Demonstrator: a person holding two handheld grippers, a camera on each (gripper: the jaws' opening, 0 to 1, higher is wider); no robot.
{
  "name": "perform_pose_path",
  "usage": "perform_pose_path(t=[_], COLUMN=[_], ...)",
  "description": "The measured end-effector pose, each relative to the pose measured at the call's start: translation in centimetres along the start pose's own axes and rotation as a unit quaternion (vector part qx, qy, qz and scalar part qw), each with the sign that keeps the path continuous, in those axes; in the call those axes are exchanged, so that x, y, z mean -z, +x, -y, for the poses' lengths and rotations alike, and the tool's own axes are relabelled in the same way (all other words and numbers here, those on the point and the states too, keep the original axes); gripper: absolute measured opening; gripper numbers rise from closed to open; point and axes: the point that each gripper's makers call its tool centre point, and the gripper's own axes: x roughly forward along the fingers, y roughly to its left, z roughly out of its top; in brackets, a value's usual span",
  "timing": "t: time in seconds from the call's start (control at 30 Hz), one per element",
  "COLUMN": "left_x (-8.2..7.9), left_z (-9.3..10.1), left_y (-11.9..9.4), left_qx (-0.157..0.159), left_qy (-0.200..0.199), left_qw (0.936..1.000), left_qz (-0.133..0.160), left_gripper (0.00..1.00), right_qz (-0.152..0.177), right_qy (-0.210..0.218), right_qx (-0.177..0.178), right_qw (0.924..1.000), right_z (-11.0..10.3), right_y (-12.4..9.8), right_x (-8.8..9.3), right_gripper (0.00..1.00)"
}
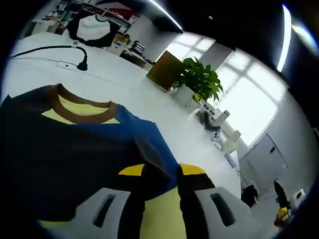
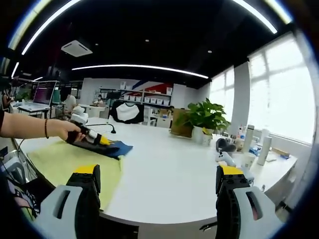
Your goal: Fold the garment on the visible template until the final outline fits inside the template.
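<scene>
Rising from the bottom of the left gripper view, the left gripper [image 1: 160,172] had its yellow-tipped jaws drawn close together over a fold of the shirt [image 1: 75,149], the dark cloth bunched between the tips, so it looked clamped on the fabric, though the contact itself was partly hidden. The shirt was dark with a blue panel toward the right, a brown collar [image 1: 82,113] and a yellow inner lining, and it lay spread on the white table [image 1: 149,107], its collar pointing away from the jaws. A yellow sheet, the template [image 1: 159,214], showed between and under the jaws. Farther off on the table lay a black cable [image 1: 55,50], and beyond the far edge stood a potted plant [image 1: 199,79] before bright windows. In the right gripper view, the right gripper [image 2: 157,177] stood wide open, its two jaws well apart and holding nothing, raised near the table's near edge. To its left, the template [image 2: 75,159] lay flat on the table [image 2: 164,159], and on the template's far end lay the shirt [image 2: 107,148]. A person's hand [image 2: 67,130] held the left gripper [image 2: 97,140] down on that shirt. The plant [image 2: 204,117] stood at the table's far side.
</scene>
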Motion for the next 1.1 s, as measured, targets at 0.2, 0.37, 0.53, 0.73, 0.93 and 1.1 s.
perform_pose_path(t=[0.2,0.37,0.53,0.73,0.93,1.1], left_x=[-0.3,0.0,0.8,1.5,2.4,2.8], left_z=[0.4,1.8,2.4,2.5,2.8,3.2], left_y=[0.6,0.8,1.4,2.1,2.9,3.2], left_qx=[0.005,0.022,0.024,0.025,0.016,0.015], left_qy=[0.055,0.134,0.192,0.211,0.228,0.235], left_qw=[0.9983,0.9904,0.9810,0.9771,0.9735,0.9720], left_qz=[0.019,0.026,0.018,0.013,0.001,-0.001], left_gripper=[0.03,0.03,0.03,0.03,0.03,0.03], right_qz=[-0.001,-0.002,-0.001,-0.002,0.001,0.002], right_qy=[0.001,0.001,0.001,0.002,0.006,0.008], right_qx=[0.002,-0.001,0.000,0.000,-0.001,0.001], right_qw=[1.0000,1.0000,1.0000,1.0000,1.0000,1.0000], right_z=[0.2,0.0,0.0,0.1,0.0,0.2], right_y=[0.1,0.2,0.1,0.2,0.2,0.1], right_x=[0.1,0.2,0.1,0.2,0.1,0.1], right_gripper=[0.99,0.99,0.99,0.99,0.99,0.99])
